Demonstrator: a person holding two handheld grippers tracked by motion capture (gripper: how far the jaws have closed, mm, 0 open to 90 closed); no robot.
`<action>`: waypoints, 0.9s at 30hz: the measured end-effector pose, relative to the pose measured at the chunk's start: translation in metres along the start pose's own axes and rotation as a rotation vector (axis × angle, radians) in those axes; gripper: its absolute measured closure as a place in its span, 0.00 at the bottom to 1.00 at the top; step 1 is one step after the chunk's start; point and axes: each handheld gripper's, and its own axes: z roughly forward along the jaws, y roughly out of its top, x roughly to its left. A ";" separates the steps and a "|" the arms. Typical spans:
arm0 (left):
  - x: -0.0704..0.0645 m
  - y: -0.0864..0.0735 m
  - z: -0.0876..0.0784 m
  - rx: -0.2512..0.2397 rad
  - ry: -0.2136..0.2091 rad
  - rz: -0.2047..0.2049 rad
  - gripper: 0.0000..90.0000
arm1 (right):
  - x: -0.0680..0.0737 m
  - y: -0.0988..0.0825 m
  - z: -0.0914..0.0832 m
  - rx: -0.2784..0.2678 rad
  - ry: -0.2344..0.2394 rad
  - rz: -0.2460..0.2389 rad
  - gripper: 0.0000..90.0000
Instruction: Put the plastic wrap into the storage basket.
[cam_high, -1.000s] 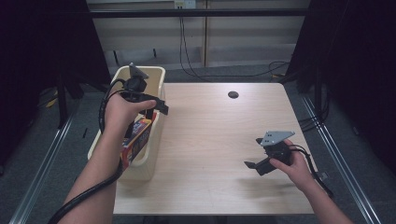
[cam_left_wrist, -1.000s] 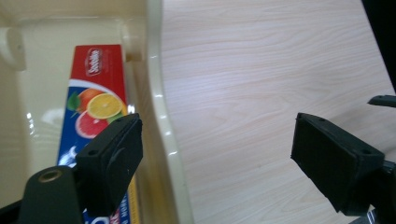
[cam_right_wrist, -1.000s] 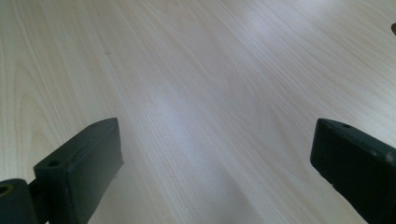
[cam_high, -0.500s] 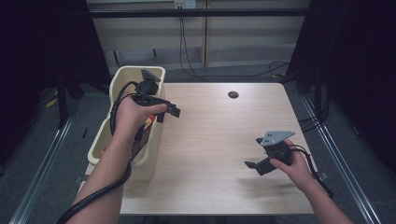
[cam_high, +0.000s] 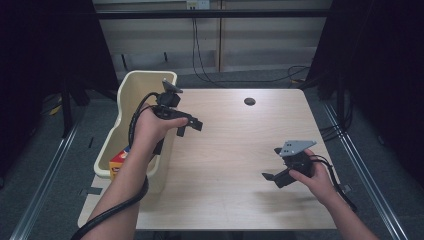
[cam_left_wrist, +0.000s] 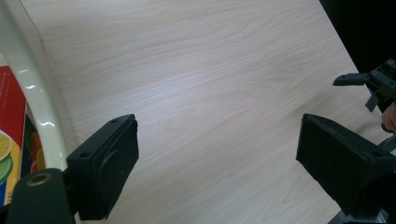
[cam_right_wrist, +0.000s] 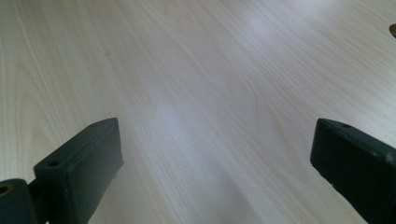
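Note:
My left gripper (cam_high: 189, 128) hovers over the wooden table (cam_high: 230, 145), just right of a cream plastic bin (cam_high: 145, 82). Its jaws have just been opening, and nothing is between them, as the left gripper view (cam_left_wrist: 215, 163) shows over bare wood. A colourful box (cam_high: 119, 159) lies in the bin's near end; its red and yellow print (cam_left_wrist: 11, 121) shows past the bin's rim (cam_left_wrist: 35, 93). My right gripper (cam_high: 271, 163) rests low at the table's near right, open and holding nothing (cam_right_wrist: 215, 163). It also appears far off in the left gripper view (cam_left_wrist: 369, 84).
A dark round hole (cam_high: 249, 101) sits in the table near its far edge, also visible in the right gripper view (cam_right_wrist: 393, 29). Cables hang behind the table. Metal rails run along the floor on both sides.
My left hand has moved right and a little down, from above the bin to over the table beside it. The right hand has kept still.

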 end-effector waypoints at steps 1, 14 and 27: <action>-0.001 -0.001 0.002 -0.007 -0.002 -0.006 0.13 | 0.000 0.000 0.000 0.000 0.002 -0.001 0.02; -0.005 -0.009 0.022 0.007 -0.028 0.041 0.10 | 0.000 0.000 0.000 -0.001 -0.001 -0.003 0.02; -0.011 -0.016 0.038 0.009 -0.048 0.082 0.10 | -0.001 -0.002 0.000 0.005 -0.007 0.003 0.02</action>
